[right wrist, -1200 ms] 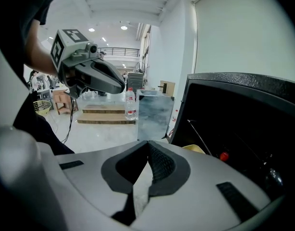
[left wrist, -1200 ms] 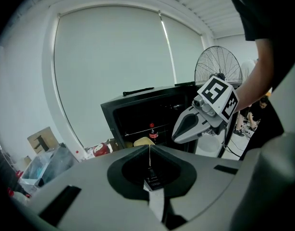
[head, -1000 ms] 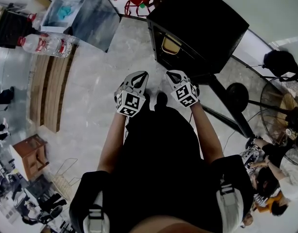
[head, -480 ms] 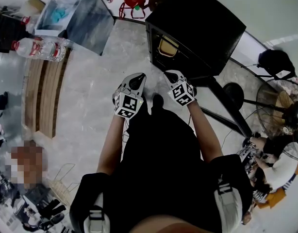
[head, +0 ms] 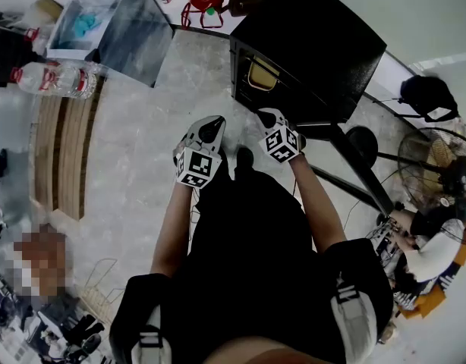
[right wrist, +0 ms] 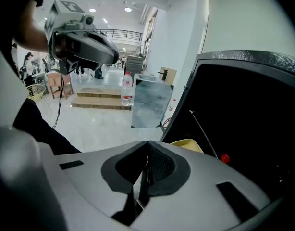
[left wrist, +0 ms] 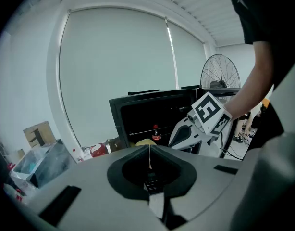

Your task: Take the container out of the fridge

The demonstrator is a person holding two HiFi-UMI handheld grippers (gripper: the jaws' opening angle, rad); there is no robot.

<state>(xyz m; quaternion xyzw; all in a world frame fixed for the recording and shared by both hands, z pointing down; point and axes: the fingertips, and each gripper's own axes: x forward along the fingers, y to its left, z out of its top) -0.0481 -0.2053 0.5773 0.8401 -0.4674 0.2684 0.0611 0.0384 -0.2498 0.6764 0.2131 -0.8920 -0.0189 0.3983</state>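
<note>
A black fridge [head: 309, 44] stands open in front of me, and a yellow container [head: 262, 74] sits inside it on a lower level. The same yellow container [right wrist: 188, 145] shows just past my right jaws, near a red-capped bottle [left wrist: 155, 134] on the wire shelf. My left gripper [head: 212, 121] is shut and holds nothing, a short way before the fridge opening. My right gripper [head: 268, 115] is beside it, also shut and holding nothing, close to the fridge's lower front edge. In the left gripper view the jaws of the left gripper [left wrist: 149, 150] meet; those of the right gripper [right wrist: 147, 146] do too.
A grey panel [head: 138, 32] and a clear box stand on the floor at the left. Large water bottles [head: 55, 78] lie by wooden steps [head: 62, 150]. A fan [head: 438, 165] and a black stand base [head: 362, 146] are at the right, with people seated nearby.
Little differs: both grippers stay shut in front of the open fridge, shifted only slightly as the head view drifts.
</note>
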